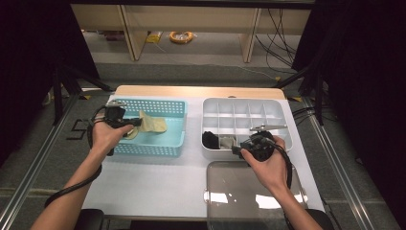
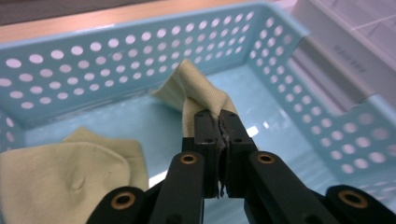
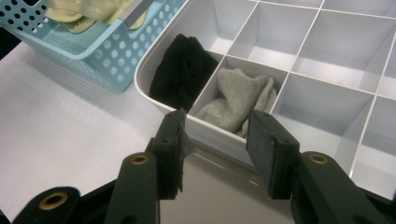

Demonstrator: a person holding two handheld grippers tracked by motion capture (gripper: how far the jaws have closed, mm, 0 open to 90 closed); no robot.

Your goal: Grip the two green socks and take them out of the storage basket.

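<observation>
- The left gripper [image 2: 218,122] is inside the blue basket [image 1: 173,125], its jaws closed on a fold of a pale yellow-green sock [image 2: 198,93].
- A second sock of the same colour [image 2: 65,175] lies on the basket floor beside it.
- The right gripper [image 3: 217,140] hovers with jaws open and empty, at the near edge of the white divided box [image 1: 239,106].
- A black sock [image 3: 180,70] and a grey sock [image 3: 238,98] sit in neighbouring front compartments.
- A clear lid [image 1: 253,191] lies on the tabletop [image 1: 153,177].

Basket [image 2: 289,60]: perforated blue plastic, glossy floor with glare. Pale yellow-green socks [image 2: 70,172]: soft matt cloth, fine weave. Divided organiser [image 3: 299,46]: smooth white plastic, satin. Its 9 o'clock cells: black ribbed knit [image 3: 180,70], grey fuzzy knit [image 3: 238,98]. Lid [image 1: 249,196]: clear glossy plastic. Surface [image 1: 158,182]: matt white; far edge wood.
</observation>
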